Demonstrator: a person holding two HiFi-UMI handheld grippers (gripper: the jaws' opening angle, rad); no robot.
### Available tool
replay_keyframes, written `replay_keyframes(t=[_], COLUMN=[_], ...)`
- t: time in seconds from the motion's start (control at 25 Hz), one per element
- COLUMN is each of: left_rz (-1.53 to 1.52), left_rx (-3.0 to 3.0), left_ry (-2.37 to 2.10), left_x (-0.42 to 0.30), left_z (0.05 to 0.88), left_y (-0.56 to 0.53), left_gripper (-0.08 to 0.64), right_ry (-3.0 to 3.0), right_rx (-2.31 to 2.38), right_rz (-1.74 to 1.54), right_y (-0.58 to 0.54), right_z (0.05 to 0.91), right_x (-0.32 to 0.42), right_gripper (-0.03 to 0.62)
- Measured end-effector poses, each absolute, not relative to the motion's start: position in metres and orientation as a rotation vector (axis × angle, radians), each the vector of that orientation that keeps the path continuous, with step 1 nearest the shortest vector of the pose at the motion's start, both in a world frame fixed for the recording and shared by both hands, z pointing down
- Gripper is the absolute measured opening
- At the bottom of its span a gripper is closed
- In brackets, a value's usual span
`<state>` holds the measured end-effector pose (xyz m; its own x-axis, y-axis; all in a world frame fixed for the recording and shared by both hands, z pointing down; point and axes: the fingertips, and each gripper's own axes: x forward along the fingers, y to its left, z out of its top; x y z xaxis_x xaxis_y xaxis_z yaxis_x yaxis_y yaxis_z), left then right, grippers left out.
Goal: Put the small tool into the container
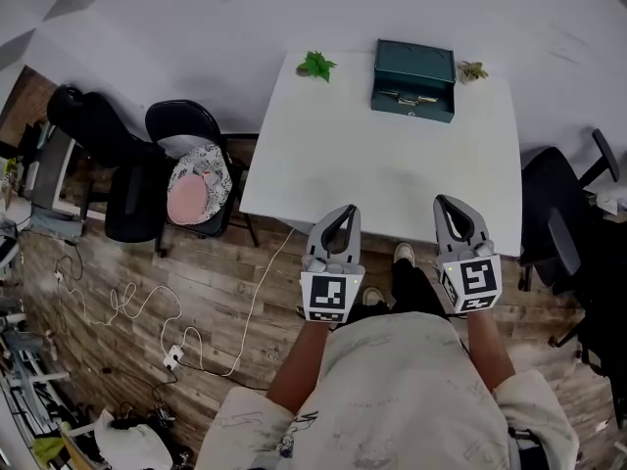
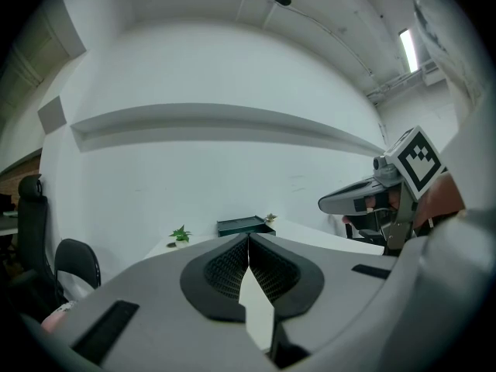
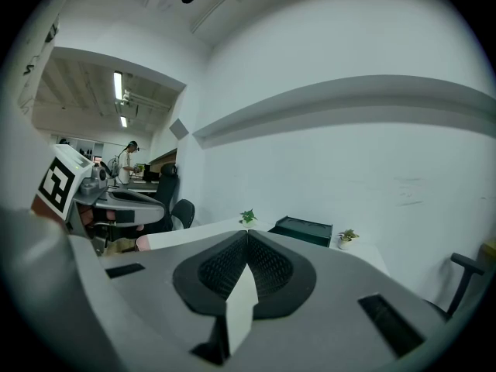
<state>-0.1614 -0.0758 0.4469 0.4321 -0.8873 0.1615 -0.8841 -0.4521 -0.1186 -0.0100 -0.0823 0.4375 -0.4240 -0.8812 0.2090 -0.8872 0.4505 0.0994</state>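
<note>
Lying across the container (image 1: pixel 413 67), a small silvery piece (image 1: pixel 411 97) shows against the dark green. From the head view it cannot be told whether this is the small tool resting in an open box or a fitting on a shut lid. The container stands at the far edge of the white table (image 1: pixel 392 184), well apart from both grippers, which hang over the near edge. It is at about 1 o'clock from the left gripper (image 1: pixel 345 213) and between 11 and 12 o'clock from the right gripper (image 1: pixel 446 204). The left gripper's jaws are pressed together at the tips with nothing between them. The right gripper's jaws likewise meet at the tips and carry nothing. The container is a low rectangular box of dark teal-green with straight walls, its long side facing the person. The silvery piece is slim, lies lengthwise near the front wall, and is too small to make out in detail. A small green plant (image 1: pixel 315 66) sits at 9 o'clock from the container, and a paler plant (image 1: pixel 471 70) sits just beside it at 3 o'clock. The only print in view is the black-and-white square pattern on each gripper's marker cube (image 1: pixel 326 296). It forms blocks, not letters that can be read.
</note>
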Motion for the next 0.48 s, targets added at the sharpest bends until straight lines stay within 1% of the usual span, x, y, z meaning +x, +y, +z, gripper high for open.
replay_keyframes(t=[0.48], left_rz=[-0.301], left_rx=[-2.64], left_ry=[1.649], left_x=[-0.1662], left_z=[0.4463], left_y=[-0.0677], left_gripper=[0.008], right_ry=[-2.466], right_rx=[1.536], right_rz=[0.033], right_y=[-0.077], right_z=[0.4377], right_x=[-0.013], right_gripper=[0.015])
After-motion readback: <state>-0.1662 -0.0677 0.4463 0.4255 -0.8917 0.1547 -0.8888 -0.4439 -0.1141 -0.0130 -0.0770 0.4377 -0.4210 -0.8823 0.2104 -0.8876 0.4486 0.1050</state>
